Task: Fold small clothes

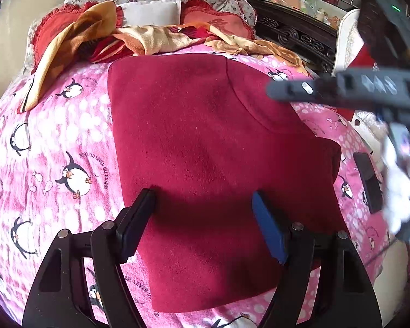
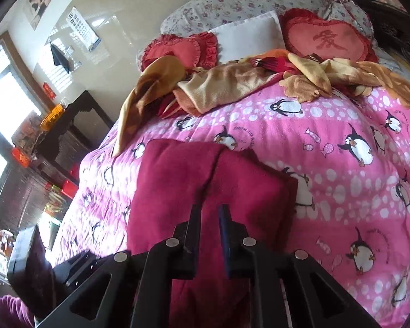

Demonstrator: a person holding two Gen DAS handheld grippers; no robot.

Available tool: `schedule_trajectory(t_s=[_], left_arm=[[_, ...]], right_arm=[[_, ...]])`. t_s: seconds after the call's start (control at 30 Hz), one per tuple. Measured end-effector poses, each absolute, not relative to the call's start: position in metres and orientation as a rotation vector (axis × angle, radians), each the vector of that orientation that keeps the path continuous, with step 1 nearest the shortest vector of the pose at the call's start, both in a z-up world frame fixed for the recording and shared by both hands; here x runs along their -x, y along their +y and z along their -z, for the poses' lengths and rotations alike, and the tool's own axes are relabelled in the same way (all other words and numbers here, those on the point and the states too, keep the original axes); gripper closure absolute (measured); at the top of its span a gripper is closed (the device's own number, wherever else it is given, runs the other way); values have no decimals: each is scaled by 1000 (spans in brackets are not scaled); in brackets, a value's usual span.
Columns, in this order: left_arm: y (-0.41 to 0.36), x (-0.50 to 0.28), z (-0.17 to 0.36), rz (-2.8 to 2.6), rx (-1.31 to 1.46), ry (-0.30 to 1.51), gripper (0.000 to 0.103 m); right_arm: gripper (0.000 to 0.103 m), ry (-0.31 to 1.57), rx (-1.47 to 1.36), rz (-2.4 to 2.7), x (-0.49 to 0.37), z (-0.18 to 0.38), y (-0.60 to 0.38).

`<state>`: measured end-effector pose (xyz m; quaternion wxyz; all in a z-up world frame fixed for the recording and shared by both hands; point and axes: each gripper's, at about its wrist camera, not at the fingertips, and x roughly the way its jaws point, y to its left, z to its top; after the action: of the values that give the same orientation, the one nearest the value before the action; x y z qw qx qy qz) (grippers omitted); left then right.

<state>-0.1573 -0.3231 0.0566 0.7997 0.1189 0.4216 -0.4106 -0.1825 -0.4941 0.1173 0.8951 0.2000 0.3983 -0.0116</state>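
- While the dark red garment (image 1: 205, 164) lies folded flat on the pink penguin bedspread (image 1: 54, 150), the left gripper (image 1: 203, 199) hangs just over its near half, fingers spread wide with nothing between them.
- The right gripper (image 2: 209, 210) hovers above the garment's edge, fingers drawn close with a narrow gap, and I cannot tell whether cloth is pinched there.
- At the head of the bed: an orange blanket (image 2: 218, 87) and heart cushions (image 2: 325, 38).
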Motion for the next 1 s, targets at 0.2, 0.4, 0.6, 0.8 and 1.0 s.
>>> schedule_trajectory(t_s=[0.2,0.4,0.6,0.8,1.0], left_arm=[[-319,162,-58,863,-271,909,29],[-318,168,-60,842,-283,905,29],[-315,169,-61,827,-284,900,29],[-315,171,-59,815,-285,908,29],[-311,173,-60,806,-287,911,29]], right_arm=[[90,896,-314,22,228,-95,-459],[91,944,-231,130,236,-76,-466],[90,865,-207,90,254,-116,-443],[90,927,-105,41,261,-98,-404],[102,973,-124,134,258,-59,-424]])
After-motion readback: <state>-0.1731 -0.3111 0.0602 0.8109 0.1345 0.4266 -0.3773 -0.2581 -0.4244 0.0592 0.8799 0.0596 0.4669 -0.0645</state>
